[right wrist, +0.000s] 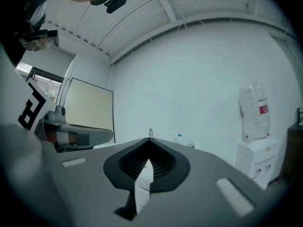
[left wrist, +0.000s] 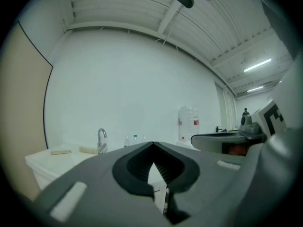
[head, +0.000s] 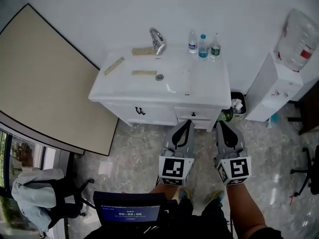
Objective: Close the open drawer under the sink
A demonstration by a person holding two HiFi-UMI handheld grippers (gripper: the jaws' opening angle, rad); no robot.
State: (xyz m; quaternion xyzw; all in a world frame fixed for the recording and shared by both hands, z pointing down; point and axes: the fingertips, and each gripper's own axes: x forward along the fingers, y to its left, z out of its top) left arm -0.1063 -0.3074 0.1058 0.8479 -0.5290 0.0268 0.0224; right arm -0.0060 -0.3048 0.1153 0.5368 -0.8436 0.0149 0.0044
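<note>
A white sink cabinet (head: 202,86) stands against the wall, with a faucet (head: 157,38) at the back. Under its top, the right drawer (head: 194,115) with a small dark handle juts out a little from the front. A left drawer (head: 140,111) with a dark handle sits beside it. My left gripper (head: 189,122) hovers just in front of the right drawer, its jaws shut on nothing. My right gripper (head: 219,124) hangs beside it at the cabinet's right corner, also shut and empty. In the left gripper view the left gripper (left wrist: 152,145) points at the sink; in the right gripper view the right gripper (right wrist: 149,140) does too.
Three water bottles (head: 202,45) and wooden strips (head: 144,72) rest on the countertop. A bin (head: 238,105) and a water dispenser (head: 279,83) stand to the right. A large beige board (head: 45,78) fills the left. A screen (head: 129,210) sits near my feet, and a chair (head: 35,193) at lower left.
</note>
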